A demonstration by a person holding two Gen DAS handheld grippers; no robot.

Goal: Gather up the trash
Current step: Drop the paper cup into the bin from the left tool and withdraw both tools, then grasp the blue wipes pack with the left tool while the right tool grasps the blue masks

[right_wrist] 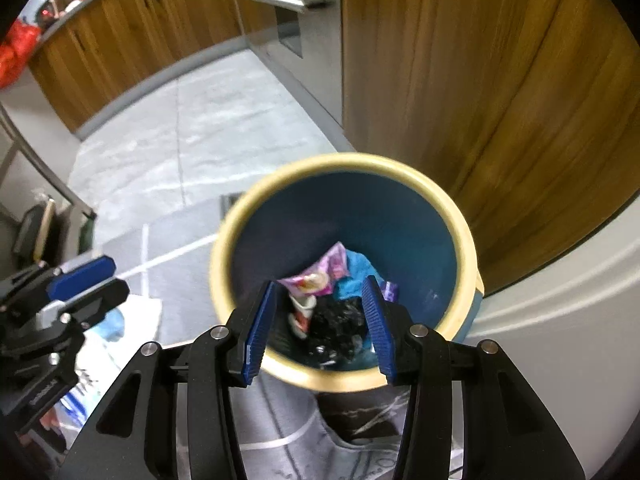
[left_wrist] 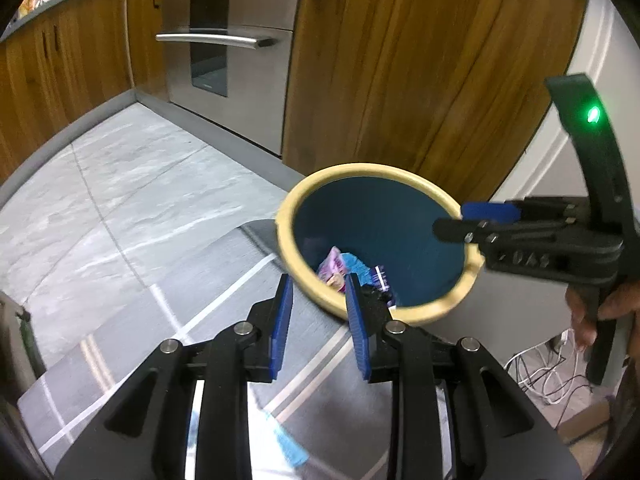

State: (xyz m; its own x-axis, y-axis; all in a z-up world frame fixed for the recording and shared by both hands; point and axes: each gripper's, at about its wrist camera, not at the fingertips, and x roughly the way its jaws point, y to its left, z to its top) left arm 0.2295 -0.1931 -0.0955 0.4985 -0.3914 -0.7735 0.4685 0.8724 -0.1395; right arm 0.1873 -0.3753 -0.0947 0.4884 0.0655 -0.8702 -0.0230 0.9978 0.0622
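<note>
A blue bin with a cream rim (left_wrist: 432,190) (right_wrist: 468,232) stands on the floor by a wooden cabinet. Inside lie a pink wrapper (right_wrist: 320,274) (left_wrist: 335,268), a blue wrapper (right_wrist: 356,276) and a crumpled black bag (right_wrist: 336,328). My right gripper (right_wrist: 320,312) is open and empty, held over the bin's near rim; it also shows in the left wrist view (left_wrist: 476,220). My left gripper (left_wrist: 318,292) is open and empty just short of the bin's near left rim; it shows at the left in the right wrist view (right_wrist: 92,280).
Wooden cabinets (left_wrist: 400,60) and a steel oven (left_wrist: 224,40) stand behind the bin. A grey rug with white stripes (left_wrist: 180,300) covers the floor. Cables (left_wrist: 548,376) lie at the right. Papers and plastic (right_wrist: 104,340) lie on the floor at the left.
</note>
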